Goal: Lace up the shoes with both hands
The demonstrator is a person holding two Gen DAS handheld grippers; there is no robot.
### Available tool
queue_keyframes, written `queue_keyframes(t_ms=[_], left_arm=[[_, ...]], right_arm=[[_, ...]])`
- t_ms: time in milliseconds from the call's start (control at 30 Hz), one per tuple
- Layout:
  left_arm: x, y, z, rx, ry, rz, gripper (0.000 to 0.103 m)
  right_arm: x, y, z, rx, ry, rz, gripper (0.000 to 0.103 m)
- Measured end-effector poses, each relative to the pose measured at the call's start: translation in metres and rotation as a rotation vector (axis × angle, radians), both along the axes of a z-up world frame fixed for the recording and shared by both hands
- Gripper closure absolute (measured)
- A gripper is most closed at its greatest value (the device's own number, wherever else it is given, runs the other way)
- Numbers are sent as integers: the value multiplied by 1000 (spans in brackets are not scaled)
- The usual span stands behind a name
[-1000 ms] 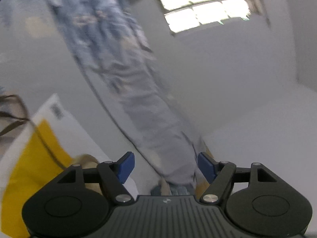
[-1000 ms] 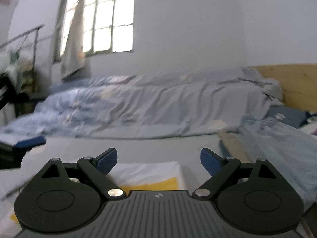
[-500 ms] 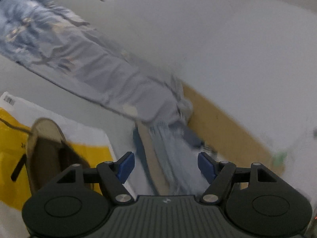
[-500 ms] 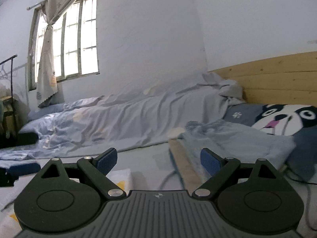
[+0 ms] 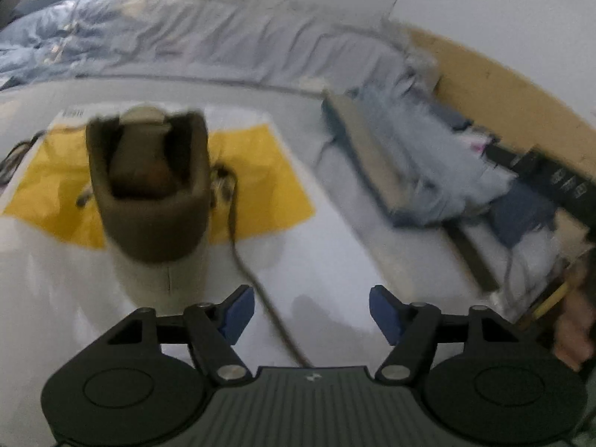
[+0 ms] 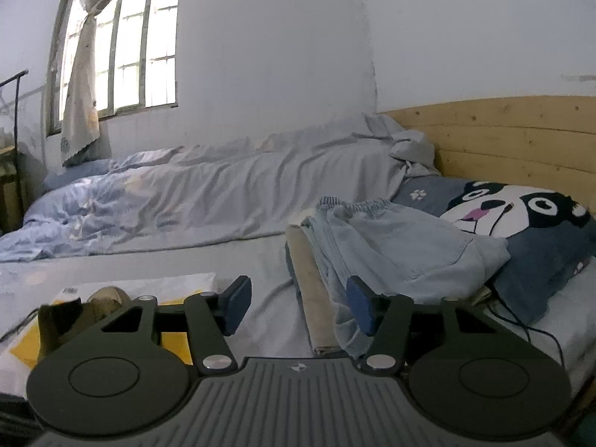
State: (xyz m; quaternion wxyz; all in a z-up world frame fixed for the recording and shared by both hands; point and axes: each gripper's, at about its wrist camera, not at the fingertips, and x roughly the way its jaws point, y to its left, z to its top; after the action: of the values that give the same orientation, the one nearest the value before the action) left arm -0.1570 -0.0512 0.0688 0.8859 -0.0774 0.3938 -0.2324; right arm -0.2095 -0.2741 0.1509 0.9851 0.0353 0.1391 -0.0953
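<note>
A brown shoe [image 5: 149, 193] with a pale sole stands heel-first toward me on a yellow and white bag [image 5: 268, 171] on the bed. A dark lace [image 5: 257, 283] trails from its right side down to between my left gripper's fingers. My left gripper [image 5: 312, 316] is open, just behind the shoe and a little to its right, holding nothing. In the right wrist view the shoe [image 6: 70, 316] shows at the lower left, partly hidden by the gripper body. My right gripper [image 6: 296, 309] is open and empty, above the bed to the shoe's right.
Folded light-blue clothes [image 6: 391, 246] and a beige folded cloth [image 6: 313, 298] lie right of the shoe. A dog-face pillow [image 6: 521, 216] rests against the wooden headboard [image 6: 521, 138]. A rumpled grey duvet [image 6: 186, 193] runs along the wall under a window [image 6: 123, 37]. A hand [image 5: 573, 331] shows at right.
The left gripper has swung down from the wall and window to face the shoe's heel. The right gripper turned right and its jaws narrowed slightly; both stay open.
</note>
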Motion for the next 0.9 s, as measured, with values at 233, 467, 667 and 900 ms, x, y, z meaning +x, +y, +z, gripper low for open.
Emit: queue_keyframes(t_ms=[233, 467, 667, 900], left_arm=[[3, -9, -28, 55, 121, 33, 68], [5, -16, -41, 102, 130, 34, 99], [7, -20, -39, 105, 91, 23, 103], [11, -18, -12, 12, 3, -16, 103]], right_arm=[[-12, 2, -4, -35, 15, -1, 45], [-19, 0, -6, -50, 32, -15, 45], [-18, -5, -7, -38, 43, -16, 45], [-15, -11, -13, 2, 50, 11, 44]])
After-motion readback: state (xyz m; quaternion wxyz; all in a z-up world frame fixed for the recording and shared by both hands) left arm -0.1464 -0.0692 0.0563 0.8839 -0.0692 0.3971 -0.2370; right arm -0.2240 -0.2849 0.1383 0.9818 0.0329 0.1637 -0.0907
